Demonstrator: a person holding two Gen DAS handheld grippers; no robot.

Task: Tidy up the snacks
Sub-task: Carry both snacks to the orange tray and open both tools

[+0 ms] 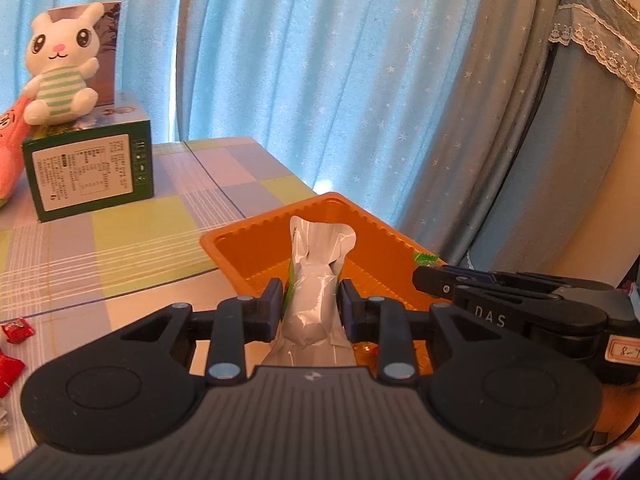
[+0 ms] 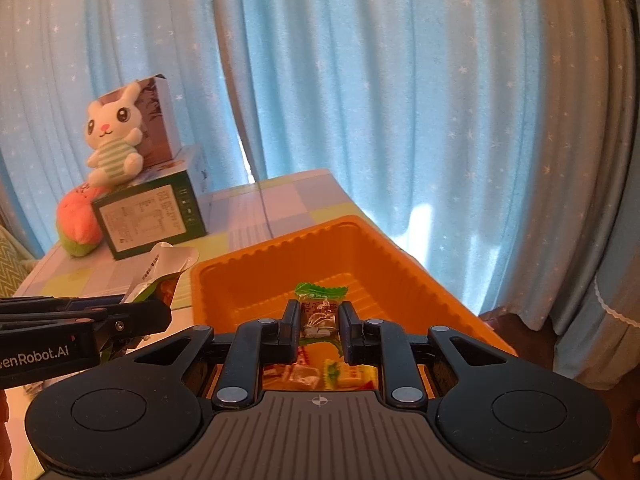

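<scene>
My left gripper (image 1: 310, 300) is shut on a silver snack packet (image 1: 316, 280) with a green edge, held upright just in front of the orange tray (image 1: 256, 236). From the right wrist view, that packet (image 2: 164, 268) sticks up left of the tray (image 2: 256, 256), above the left gripper's black fingers (image 2: 132, 316). My right gripper (image 2: 319, 320) is shut on a small green-wrapped candy (image 2: 320, 304), held over the tray's near part. Its fingers (image 1: 436, 280) show at the tray's right side, with the candy's green tip (image 1: 426, 258). Several wrapped sweets (image 2: 320, 372) lie in the tray below.
A green box (image 1: 88, 168) stands at the back left with a plush rabbit (image 1: 60, 68) on it and a pink plush (image 1: 8, 152) beside it. Red candies (image 1: 16, 332) lie on the checked tablecloth at the left. Blue curtains (image 1: 320, 60) hang behind the table's far edge.
</scene>
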